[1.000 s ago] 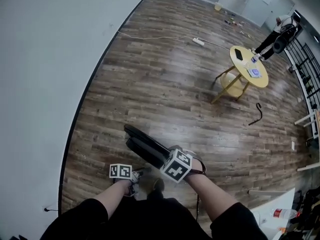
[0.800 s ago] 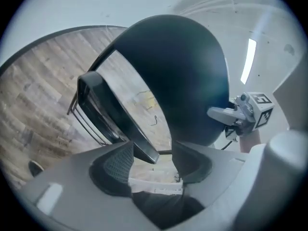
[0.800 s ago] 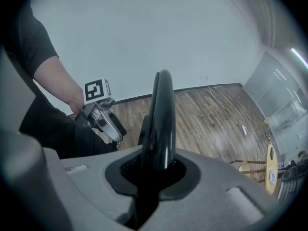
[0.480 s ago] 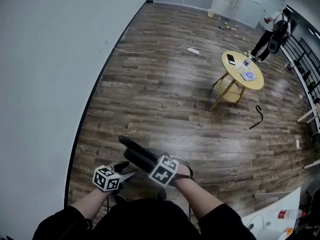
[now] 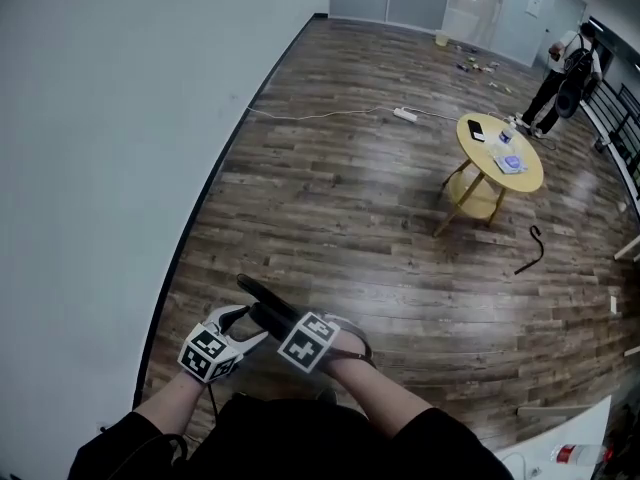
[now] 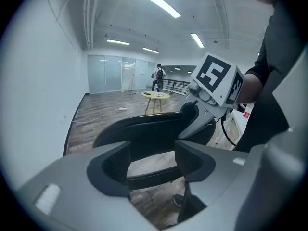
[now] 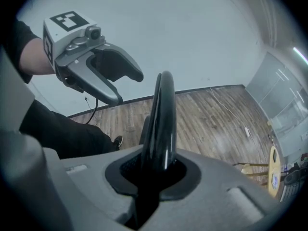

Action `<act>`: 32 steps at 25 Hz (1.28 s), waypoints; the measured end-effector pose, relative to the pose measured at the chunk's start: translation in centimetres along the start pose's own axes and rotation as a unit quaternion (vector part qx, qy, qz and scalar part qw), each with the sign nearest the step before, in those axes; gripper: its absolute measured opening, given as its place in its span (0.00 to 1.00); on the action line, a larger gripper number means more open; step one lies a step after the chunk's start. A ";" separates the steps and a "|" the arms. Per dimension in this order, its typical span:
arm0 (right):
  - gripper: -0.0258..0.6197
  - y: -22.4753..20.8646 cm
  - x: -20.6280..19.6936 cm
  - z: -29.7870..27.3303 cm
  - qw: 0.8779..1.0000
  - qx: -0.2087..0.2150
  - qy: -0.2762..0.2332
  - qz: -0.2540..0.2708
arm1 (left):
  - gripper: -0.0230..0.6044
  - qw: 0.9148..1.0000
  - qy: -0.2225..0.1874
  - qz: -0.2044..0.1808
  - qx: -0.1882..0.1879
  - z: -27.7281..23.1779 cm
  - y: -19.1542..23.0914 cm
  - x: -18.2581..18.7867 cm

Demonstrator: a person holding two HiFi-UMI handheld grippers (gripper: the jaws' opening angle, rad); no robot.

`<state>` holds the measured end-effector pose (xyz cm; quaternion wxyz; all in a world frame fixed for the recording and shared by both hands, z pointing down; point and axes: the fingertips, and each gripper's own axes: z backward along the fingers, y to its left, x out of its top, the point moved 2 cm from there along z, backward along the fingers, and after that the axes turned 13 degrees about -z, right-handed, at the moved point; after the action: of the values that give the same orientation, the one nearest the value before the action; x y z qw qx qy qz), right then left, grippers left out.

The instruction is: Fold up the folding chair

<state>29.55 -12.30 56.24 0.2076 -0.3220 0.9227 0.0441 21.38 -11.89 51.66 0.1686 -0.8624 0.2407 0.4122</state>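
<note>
Right gripper (image 7: 159,170) pinched on the folding chair (image 7: 161,105), whose black rim rises straight ahead of its jaws; left gripper (image 6: 153,163) spread, jaws just been opening, a bar of the chair crossing between them unpressed. Risk: with one grip only, the chair may swing or tip. Only the head view shows the round table (image 5: 500,150) far beyond.
</note>
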 end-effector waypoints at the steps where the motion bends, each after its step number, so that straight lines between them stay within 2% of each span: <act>1: 0.11 -0.1 0.1 0.0 1.000 0.001 0.000 0.000 | 0.49 1.000 0.004 -0.016 0.006 0.1 0.2 0.2; 3: 0.11 -0.1 0.1 0.0 1.000 0.002 0.000 0.000 | 0.50 0.998 0.015 -0.063 0.015 0.3 0.7 0.7; 6: 0.11 -0.1 0.1 0.1 1.000 0.002 0.000 0.001 | 0.51 0.990 0.028 -0.140 0.013 0.4 1.3 1.7; 8: 0.11 0.1 0.2 0.2 1.000 0.004 0.001 0.000 | 0.51 0.981 0.031 -0.190 0.002 0.3 1.7 2.4; 10: 0.11 0.3 0.1 0.5 1.000 0.005 0.000 -0.001 | 0.51 0.969 0.036 -0.244 -0.016 0.1 1.9 3.0; 14: 0.12 0.3 -0.3 0.8 1.000 0.009 -0.002 -0.012 | 0.53 0.934 0.045 -0.346 -0.071 -1.5 1.8 3.0; 17: 0.12 0.4 -0.6 1.1 1.000 0.009 -0.003 -0.015 | 0.53 0.906 0.048 -0.402 -0.123 -2.5 1.6 2.4; 20: 0.12 0.2 -1.0 1.4 1.000 0.004 0.000 -0.011 | 0.54 0.879 0.038 -0.448 -0.158 -3.3 1.7 2.4; 25: 0.12 0.0 -1.6 1.5 1.000 0.005 0.005 -0.015 | 0.53 0.839 0.029 -0.495 -0.224 -4.3 1.3 1.9; 29: 0.12 0.4 -1.9 1.7 1.000 0.000 0.008 -0.012 | 0.47 0.806 0.030 -0.529 -0.264 -4.6 0.7 1.1; 32: 0.12 1.2 -2.0 1.8 1.000 0.001 0.009 -0.015 | 0.44 0.790 0.029 -0.542 -0.285 -4.8 0.3 0.8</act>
<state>30.87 -9.83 55.35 0.2006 -0.3361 0.9195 0.0372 24.69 -14.68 53.88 0.1040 -0.8718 -0.3896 0.2782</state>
